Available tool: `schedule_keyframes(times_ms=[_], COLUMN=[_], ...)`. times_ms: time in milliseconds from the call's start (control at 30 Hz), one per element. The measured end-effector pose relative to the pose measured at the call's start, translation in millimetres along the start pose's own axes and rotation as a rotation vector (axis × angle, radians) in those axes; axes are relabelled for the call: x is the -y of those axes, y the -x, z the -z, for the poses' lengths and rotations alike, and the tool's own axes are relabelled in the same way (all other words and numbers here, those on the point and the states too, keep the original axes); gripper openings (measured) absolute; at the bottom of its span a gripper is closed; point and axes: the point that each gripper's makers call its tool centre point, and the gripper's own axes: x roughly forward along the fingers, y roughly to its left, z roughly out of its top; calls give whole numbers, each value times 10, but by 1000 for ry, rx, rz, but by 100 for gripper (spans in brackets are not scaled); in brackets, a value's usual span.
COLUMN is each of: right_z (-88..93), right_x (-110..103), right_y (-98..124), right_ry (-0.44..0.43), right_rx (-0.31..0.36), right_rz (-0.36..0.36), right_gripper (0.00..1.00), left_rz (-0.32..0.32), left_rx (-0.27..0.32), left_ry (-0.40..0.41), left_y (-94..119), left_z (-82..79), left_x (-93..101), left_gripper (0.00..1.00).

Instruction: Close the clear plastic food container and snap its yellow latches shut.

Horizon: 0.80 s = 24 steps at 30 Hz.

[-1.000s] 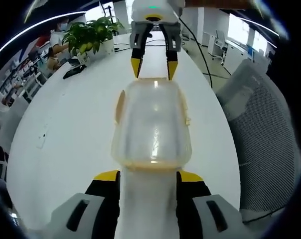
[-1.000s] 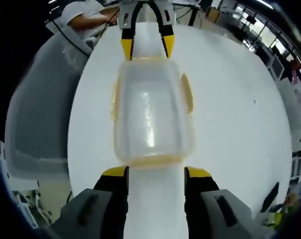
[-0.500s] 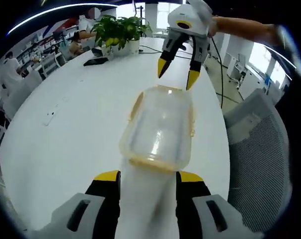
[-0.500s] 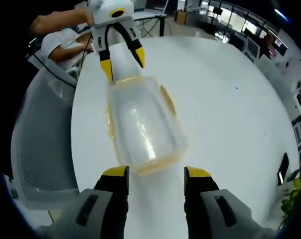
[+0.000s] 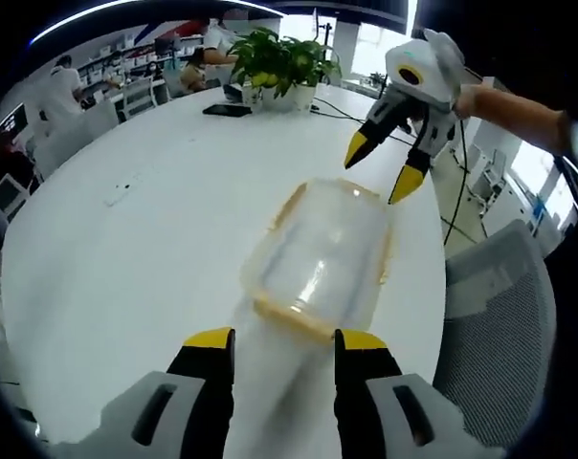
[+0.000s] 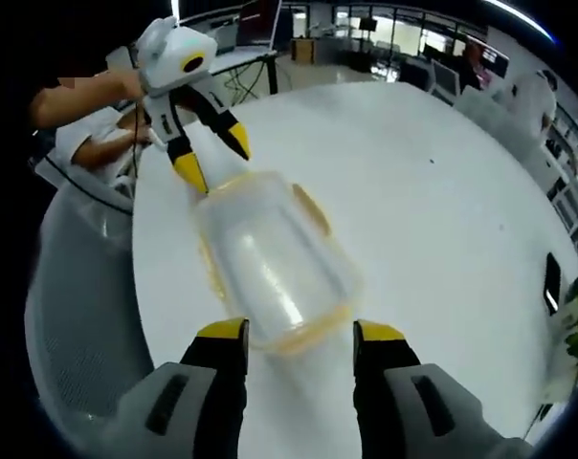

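Item one, container (image 5: 320,256): clear plastic box with yellow trim, lid on, lying on the white table (image 5: 126,258). In my left gripper view it sits just ahead of my left gripper (image 5: 283,340), near end between the jaw tips but I cannot tell whether they touch it. In my right gripper view the same container (image 6: 270,260) lies just ahead of my right gripper (image 6: 300,332), angled up and to the left.

Item two, latches: one yellow latch (image 6: 310,208) shows on the long side in my right gripper view, standing a little off the wall. Whether the others are snapped I cannot tell.

Item three, left gripper: jaws parted, nothing between them. From the right gripper view I see it at the far end of the container (image 6: 208,156), tips spread, one tip at the container's corner.

Item four, right gripper: jaws likewise spread and empty. From the left gripper view it hangs beyond the container's far end (image 5: 380,172), tips close above the rim, a hand (image 5: 471,100) behind it.

Item five, room: wide bare table to the left of the container in my left gripper view; on the other side the table edge runs close, with a mesh chair (image 5: 495,325) just beyond. A plant (image 5: 279,62) and a dark phone (image 5: 227,110) sit at the far edge, well apart.
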Motion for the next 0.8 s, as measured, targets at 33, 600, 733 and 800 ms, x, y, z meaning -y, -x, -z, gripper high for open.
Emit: schedule_keyframes(times_ms=[33,600,733,800], right_z=[1,73,54,46], right_x=[-5,-9,13,25], right_y=[-3,-107,-124,-139], right_ry=[-8,-266,-311,-338], right_rx=[3,57,78,84], right_rz=[3,45,44,42], right_gripper=[40,38,38,38], left_rz=[-4,25,28,25], left_rx=[8,50,50,49], left_ry=[20,215,252,257], left_y=[-4,-108,-133,-141], left_z=[-9,-72,-81,-82], left_x=[0,175,185,189], left_gripper=[35,30,31,32])
